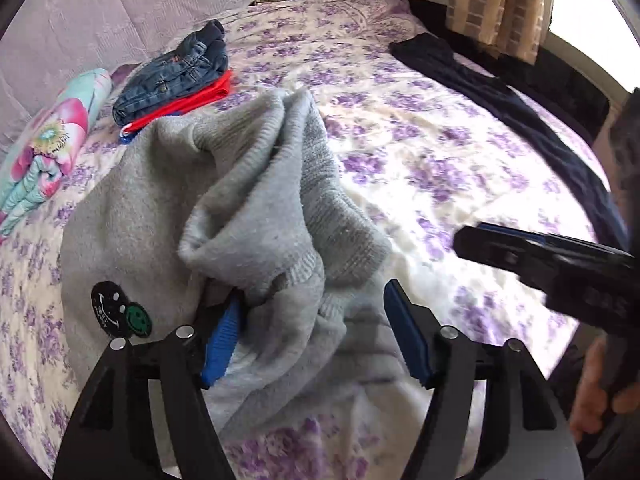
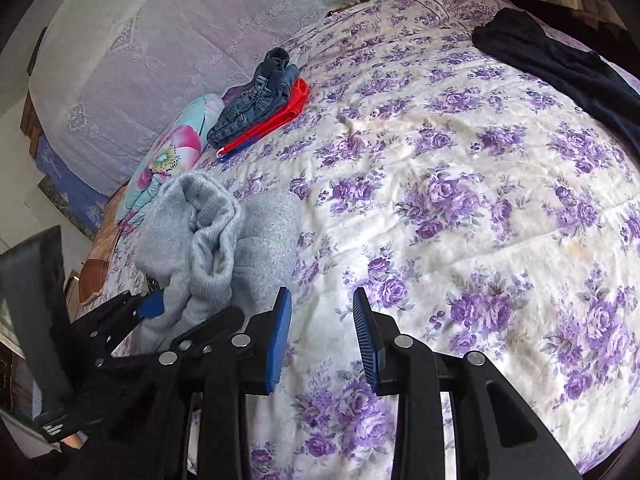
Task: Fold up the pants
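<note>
Grey knit pants (image 1: 248, 216) with a black and a green smiley patch lie bunched on the floral bedspread (image 1: 420, 152). My left gripper (image 1: 316, 340) is open, its jaws wide apart around the crumpled waist, the fabric draped over the left finger (image 1: 222, 340). In the right wrist view the grey pants (image 2: 224, 240) sit at the left, with the left gripper (image 2: 152, 308) under them. My right gripper (image 2: 322, 340) is open and empty over bare bedspread (image 2: 460, 200), right of the pants; it also shows in the left wrist view (image 1: 472, 240).
Folded jeans (image 1: 176, 72) on a red garment (image 1: 192, 100) lie at the back left, next to a folded floral blanket (image 1: 48, 140). A dark garment (image 1: 500, 96) lies along the right edge of the bed. Pillows (image 2: 160, 60) line the far side.
</note>
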Tool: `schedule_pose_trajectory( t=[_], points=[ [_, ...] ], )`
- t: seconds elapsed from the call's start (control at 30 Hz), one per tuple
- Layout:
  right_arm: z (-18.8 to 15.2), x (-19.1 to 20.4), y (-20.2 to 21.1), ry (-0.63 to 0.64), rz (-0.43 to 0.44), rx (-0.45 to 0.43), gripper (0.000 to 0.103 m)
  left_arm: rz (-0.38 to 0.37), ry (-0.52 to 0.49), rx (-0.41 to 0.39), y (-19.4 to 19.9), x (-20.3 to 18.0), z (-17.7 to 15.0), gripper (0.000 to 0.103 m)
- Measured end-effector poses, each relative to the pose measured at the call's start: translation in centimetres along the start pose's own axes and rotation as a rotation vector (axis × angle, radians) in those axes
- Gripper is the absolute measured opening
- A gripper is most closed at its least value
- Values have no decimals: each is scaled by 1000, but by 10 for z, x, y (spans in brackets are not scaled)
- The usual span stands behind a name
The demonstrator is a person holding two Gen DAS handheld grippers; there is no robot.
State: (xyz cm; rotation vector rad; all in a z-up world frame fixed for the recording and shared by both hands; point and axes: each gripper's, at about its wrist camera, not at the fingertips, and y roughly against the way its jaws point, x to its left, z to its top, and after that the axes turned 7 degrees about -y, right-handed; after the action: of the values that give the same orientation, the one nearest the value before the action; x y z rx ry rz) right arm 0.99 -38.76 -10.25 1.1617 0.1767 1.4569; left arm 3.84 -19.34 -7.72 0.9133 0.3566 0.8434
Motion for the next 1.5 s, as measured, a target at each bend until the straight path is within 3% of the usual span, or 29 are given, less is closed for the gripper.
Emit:
schedule_pose_trajectory(
  t=[0.07,0.17,0.3,0.37,0.53,0.57,0.6,0.63,0.67,0.7,0.77,0.83,0.93,1.0,1.07,1.1,1.13,1.17,1.2,1.27,1.37,1.4,1.43,1.5],
  points=[
    [1,2,1,1,0,-6,34,-82,26,-43,27,11,-7,69],
    [0,17,6,36,21,-10,34,-198,158,-107,60,57,-20,70],
    [6,65,24,142,96,-43,38,-132,296,-107,63,115,-37,69],
    [12,99,29,216,151,-50,43,-184,361,-72,47,134,-42,69],
    [15,172,8,383,225,-7,41,-200,355,23,6,131,-55,66],
    [15,176,-6,400,179,14,41,-184,346,26,1,128,-57,67],
    [15,174,-21,412,75,18,38,-170,332,29,-4,125,-58,68],
    [15,165,-37,410,-50,6,21,-156,322,28,-6,122,-60,68],
    [17,149,-53,393,-166,4,13,-148,313,15,-5,119,-61,68],
    [20,130,-68,352,-198,38,13,-143,294,3,-3,114,-62,68],
    [26,105,-75,282,-131,67,13,-88,243,-14,2,100,-64,68],
    [28,112,-72,317,-156,109,14,-37,206,-18,8,88,-66,67],
    [35,149,-61,416,-199,149,21,-26,174,-35,24,78,-73,50],
    [44,181,-50,480,-130,137,32,-9,168,-56,34,75,-77,49],
    [48,220,-52,576,-79,149,50,-20,169,-55,35,75,-79,49],
    [49,240,-61,622,-67,176,51,-24,169,-53,34,76,-79,49],
    [48,274,-97,699,-38,283,51,-26,165,-47,32,75,-79,49],
    [48,274,-97,699,-38,283,51,-26,160,-43,30,74,-79,49],
    [45,295,-141,736,-94,354,51,-27,153,-40,28,72,-79,49],
    [35,306,-186,819,-198,368,50,-33,140,-32,21,68,-79,49],
    [21,279,-258,817,-342,441,44,-24,124,-15,7,62,-85,49],
    [26,273,-261,786,-322,395,47,-1,104,-25,8,58,-86,49],
    [33,269,-262,756,-303,411,58,8,87,-26,8,55,-88,49],
    [45,259,-260,677,-242,460,57,-13,62,-13,8,50,-89,54]
  ],
)
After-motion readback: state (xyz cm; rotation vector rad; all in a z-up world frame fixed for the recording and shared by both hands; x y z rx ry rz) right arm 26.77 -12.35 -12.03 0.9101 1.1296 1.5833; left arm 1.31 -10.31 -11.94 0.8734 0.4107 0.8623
